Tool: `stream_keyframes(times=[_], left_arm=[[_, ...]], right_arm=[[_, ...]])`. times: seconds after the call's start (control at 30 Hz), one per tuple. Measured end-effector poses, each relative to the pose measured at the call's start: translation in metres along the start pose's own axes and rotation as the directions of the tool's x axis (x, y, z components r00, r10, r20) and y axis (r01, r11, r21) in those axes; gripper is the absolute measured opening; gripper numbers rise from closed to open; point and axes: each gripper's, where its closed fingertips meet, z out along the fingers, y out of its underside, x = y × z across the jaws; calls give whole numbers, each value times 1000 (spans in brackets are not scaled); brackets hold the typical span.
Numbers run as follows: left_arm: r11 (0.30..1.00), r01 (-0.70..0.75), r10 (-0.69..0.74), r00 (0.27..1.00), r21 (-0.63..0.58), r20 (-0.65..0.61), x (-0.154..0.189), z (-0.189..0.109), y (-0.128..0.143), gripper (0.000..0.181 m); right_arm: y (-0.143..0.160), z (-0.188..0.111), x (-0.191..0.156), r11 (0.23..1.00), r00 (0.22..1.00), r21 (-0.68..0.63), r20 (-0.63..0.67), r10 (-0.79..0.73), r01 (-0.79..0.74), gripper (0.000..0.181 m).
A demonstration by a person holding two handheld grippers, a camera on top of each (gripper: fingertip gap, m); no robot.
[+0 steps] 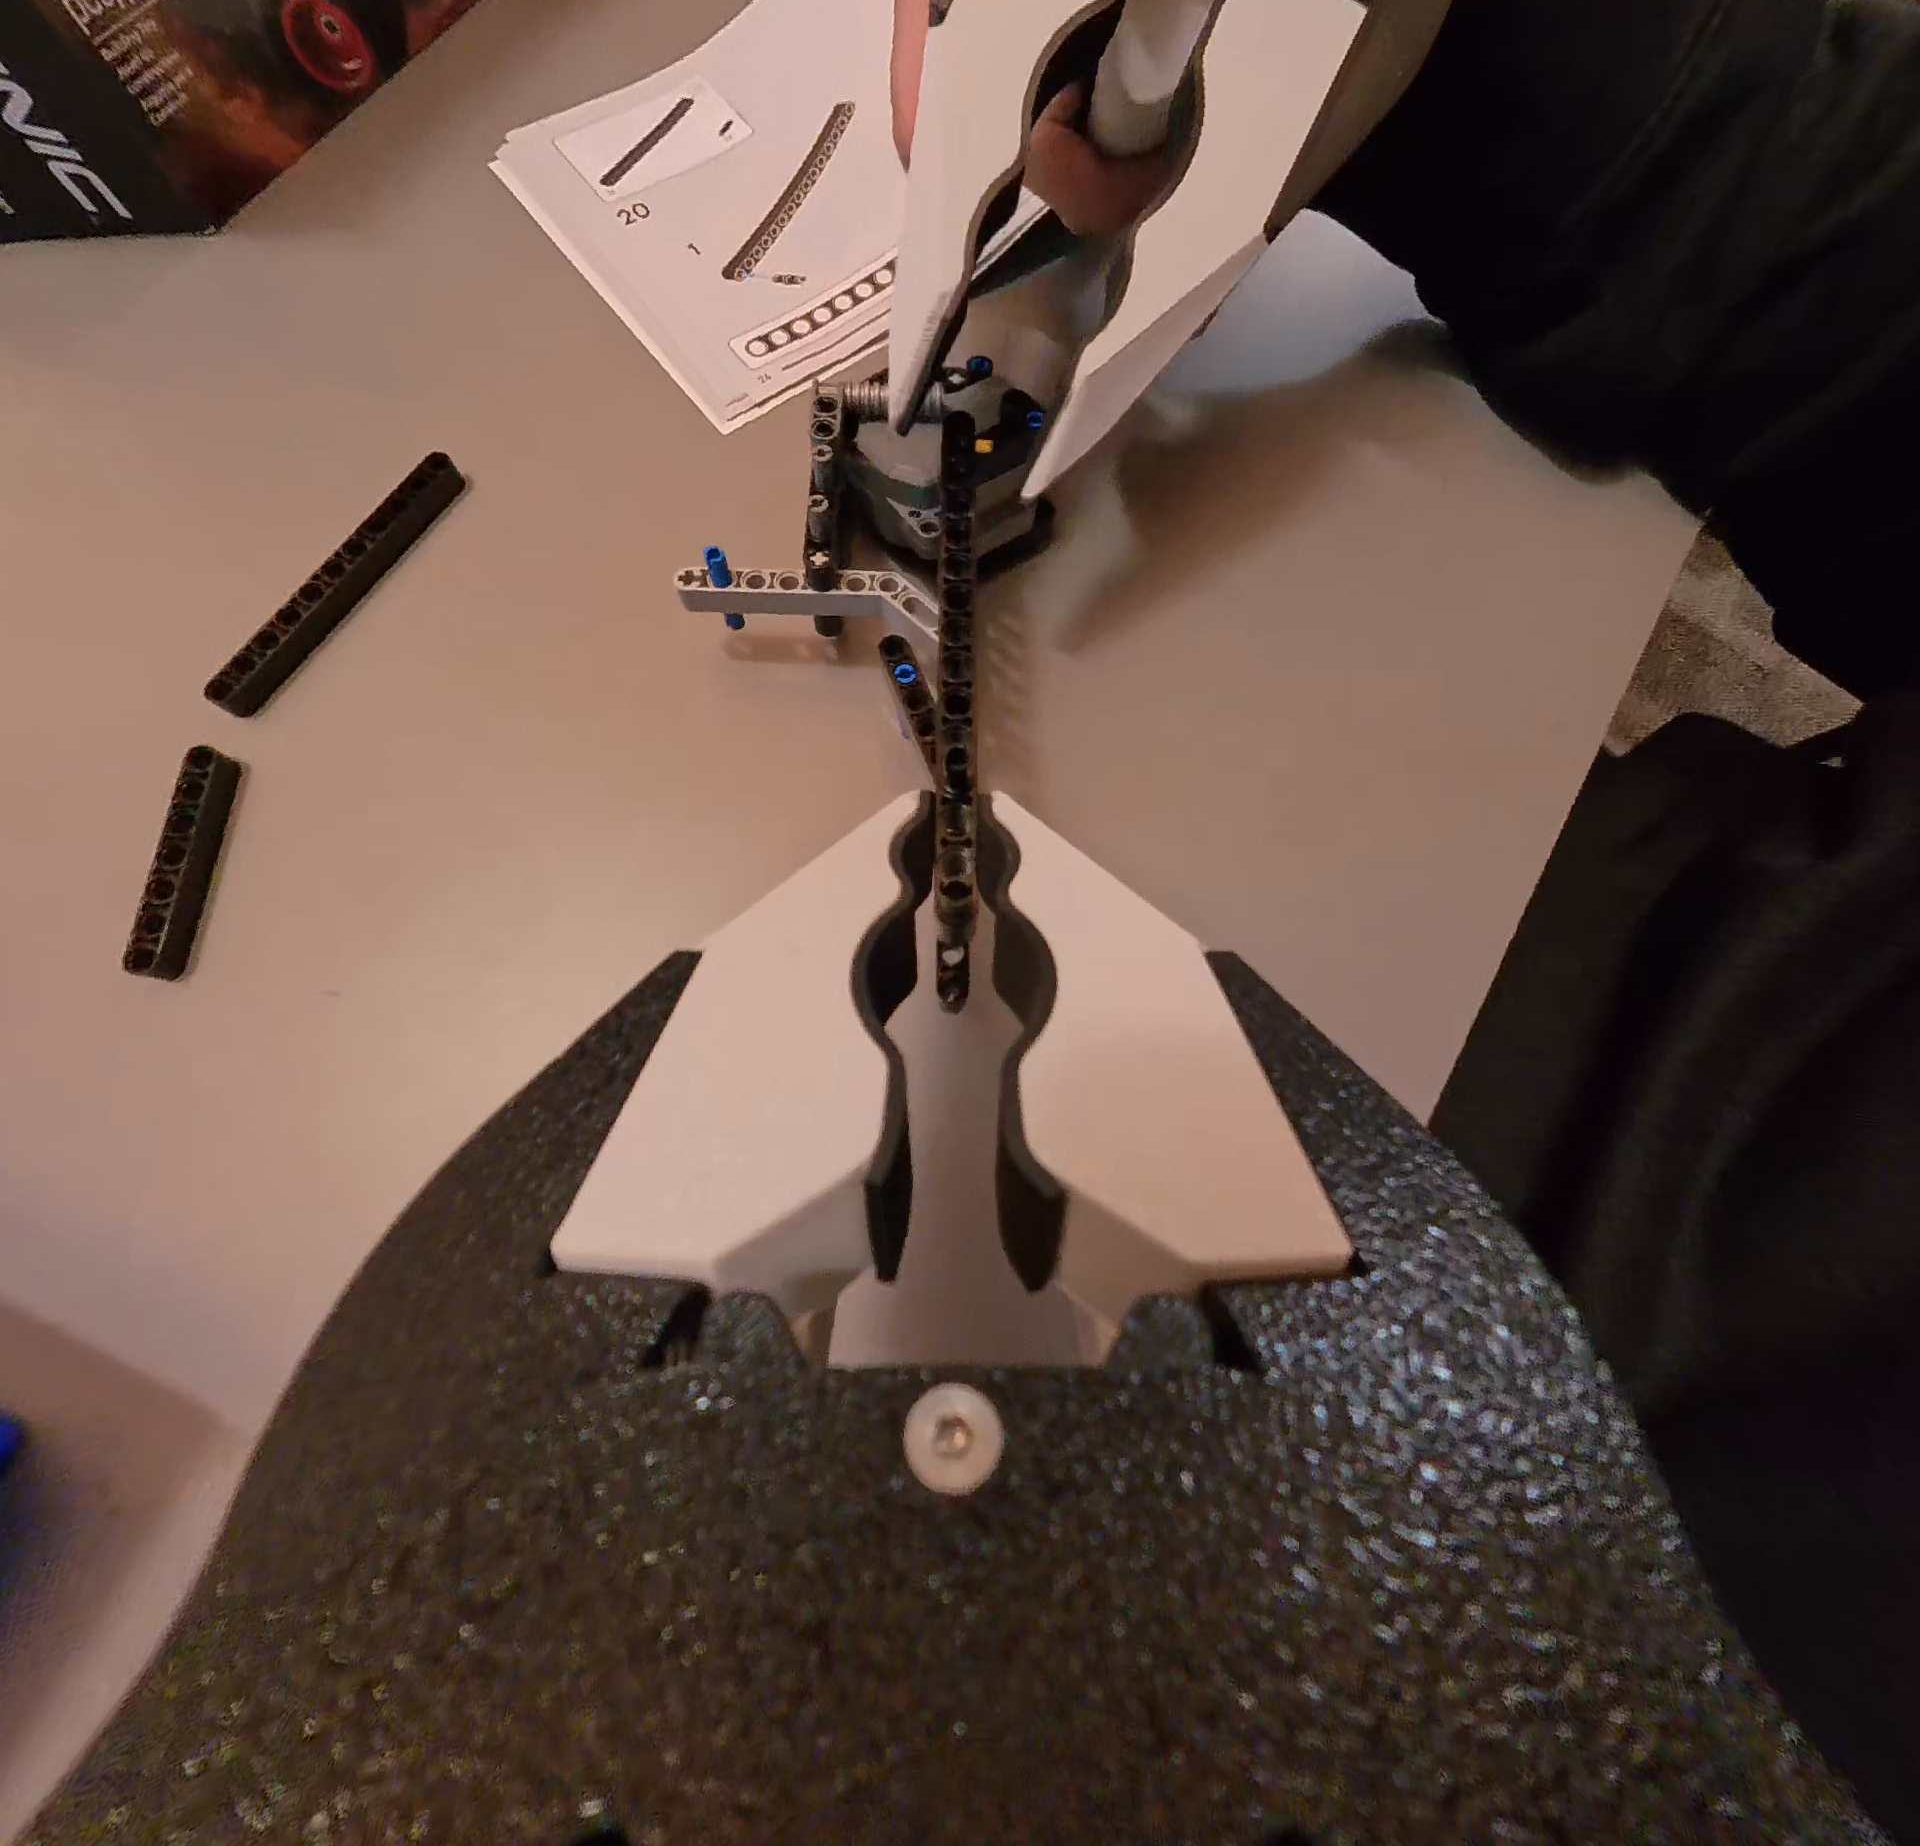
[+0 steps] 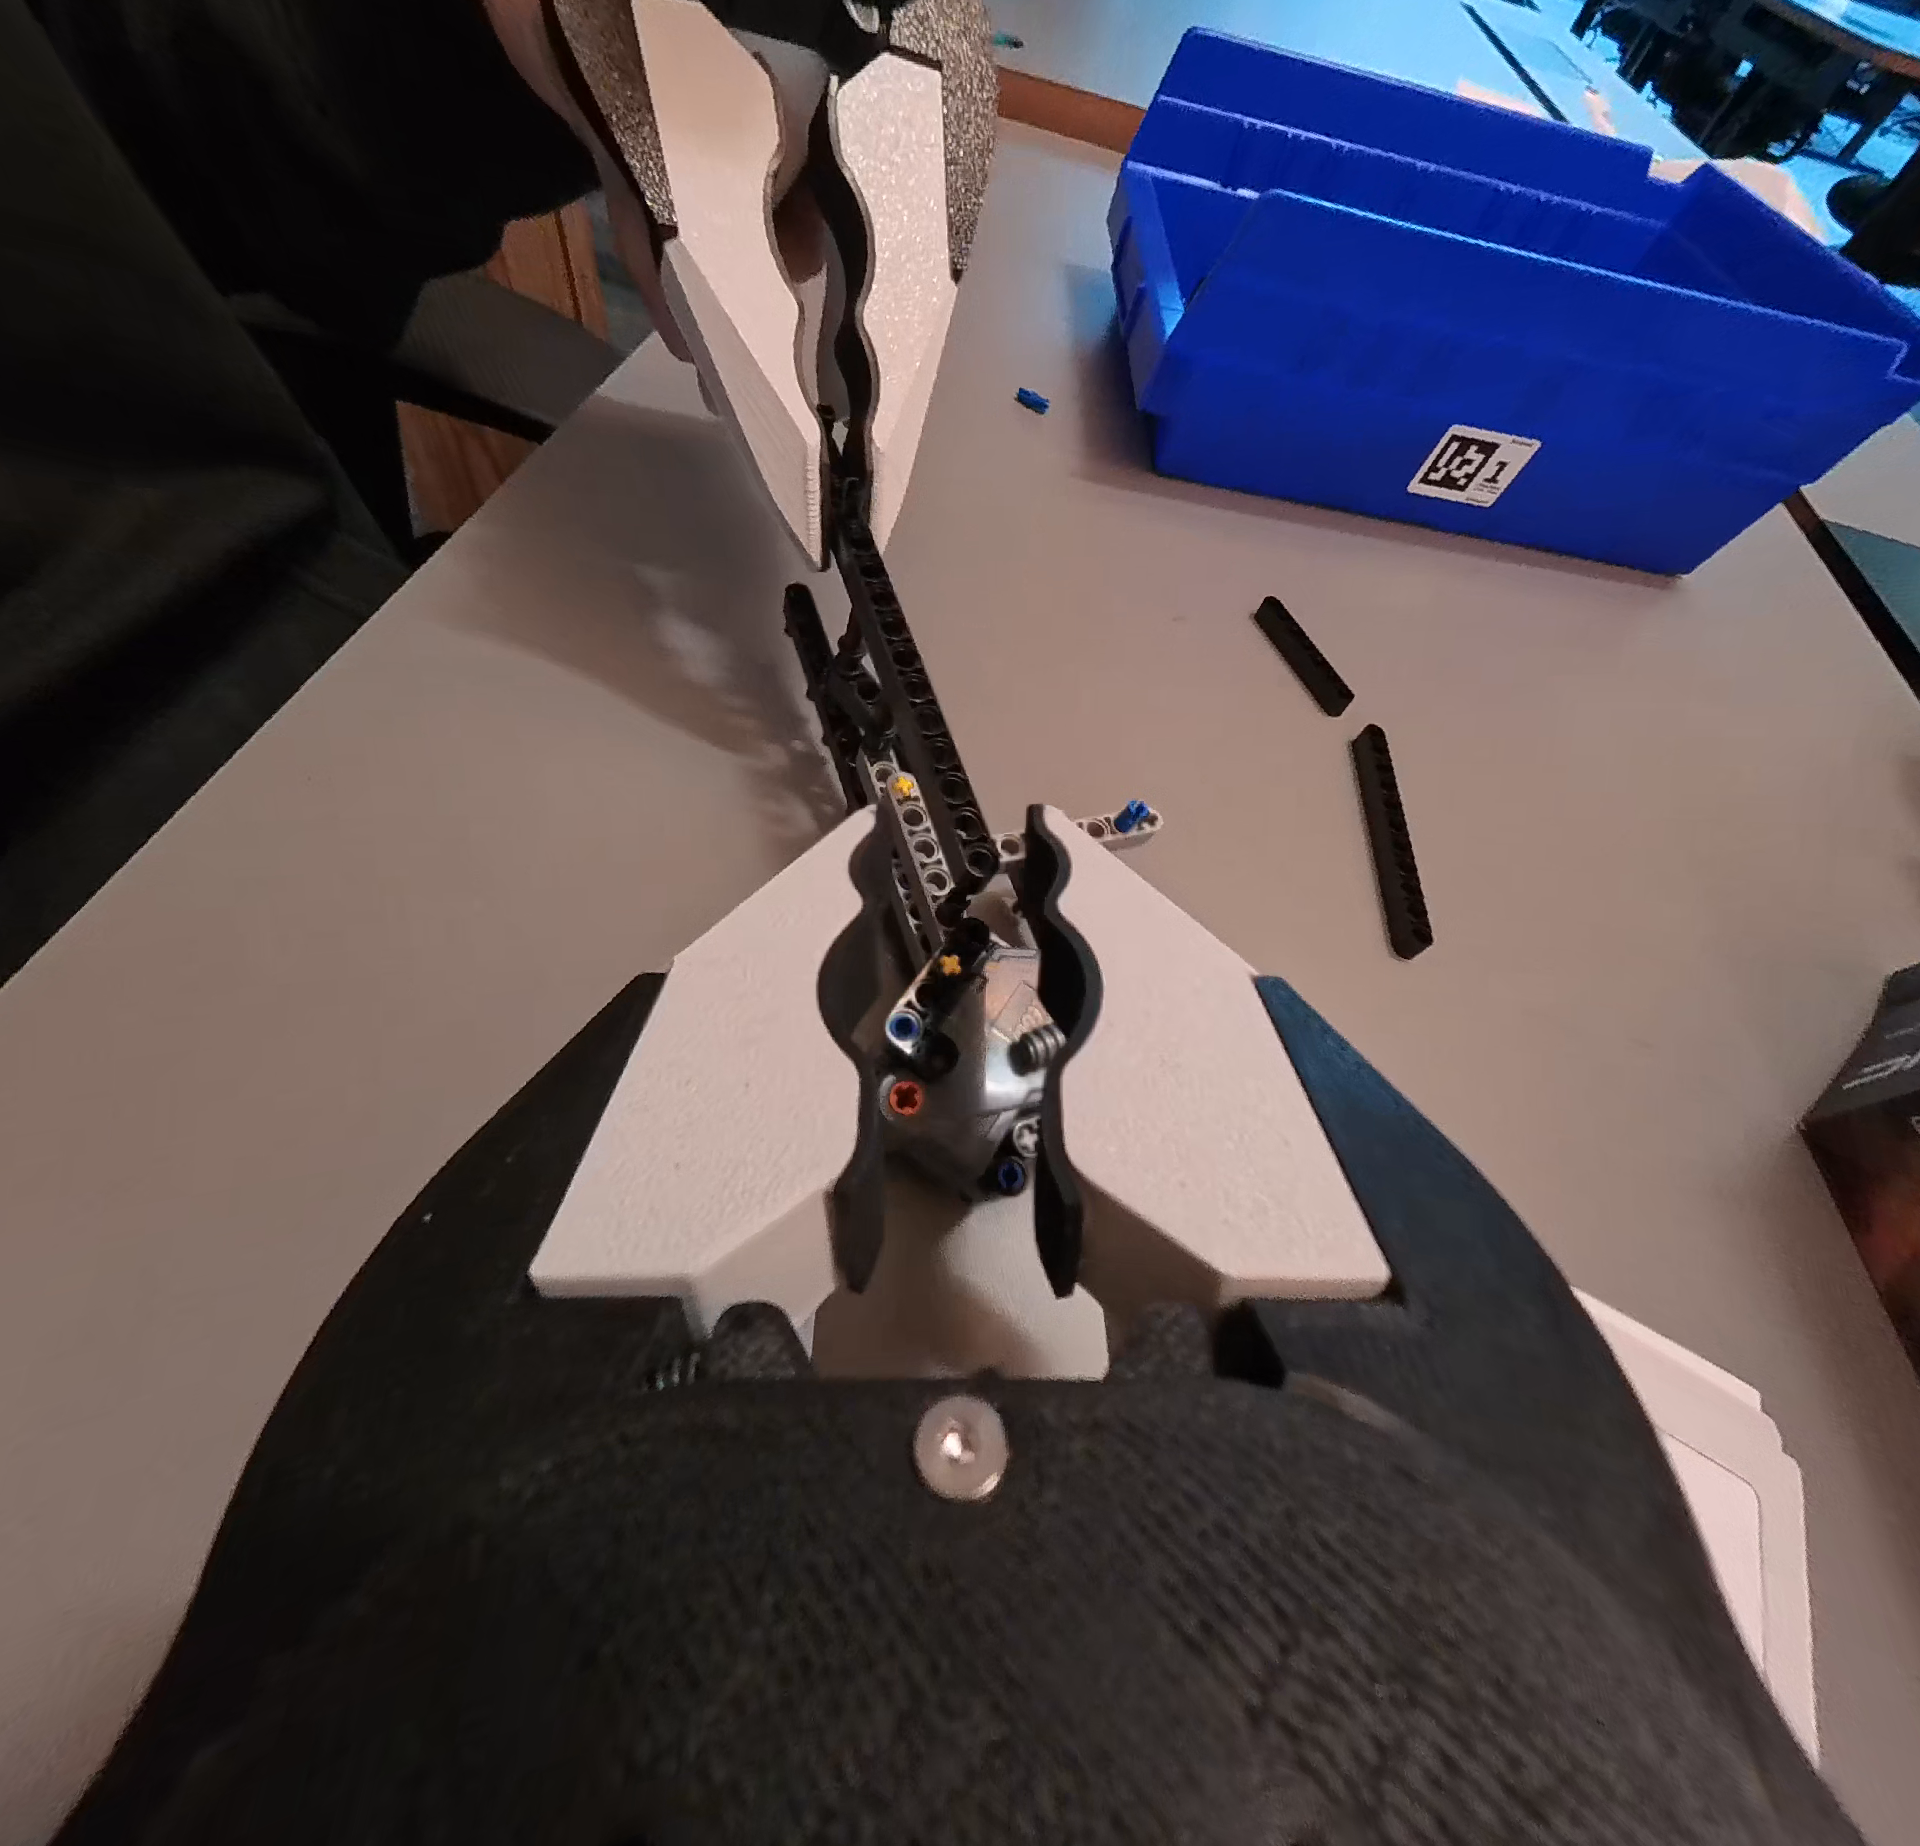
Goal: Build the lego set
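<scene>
Grey tabletop carries the half-built lego assembly near its middle. From it a long black beam reaches out, and the left gripper is closed on its free end. The right gripper clamps the grey motor block. Fixing this beam seems the step in hand; next I expect a steady push onto its pins. Two loose beams lie toward the left edge, beside the instruction booklet.
</scene>
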Motion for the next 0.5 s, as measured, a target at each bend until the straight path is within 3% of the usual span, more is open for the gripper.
stream_keyframes(times=[0.23,0.5], left_arm=[[999,-6,7,1000,-33,19,2,0,0,5],[999,0,2,999,-53,34,1,1,3,5]], right_arm=[[8,-1,-5,998,1000,-56,3,0,0,34],[-1,7,-1,1000,1000,-16,-20,-13,13,22]])
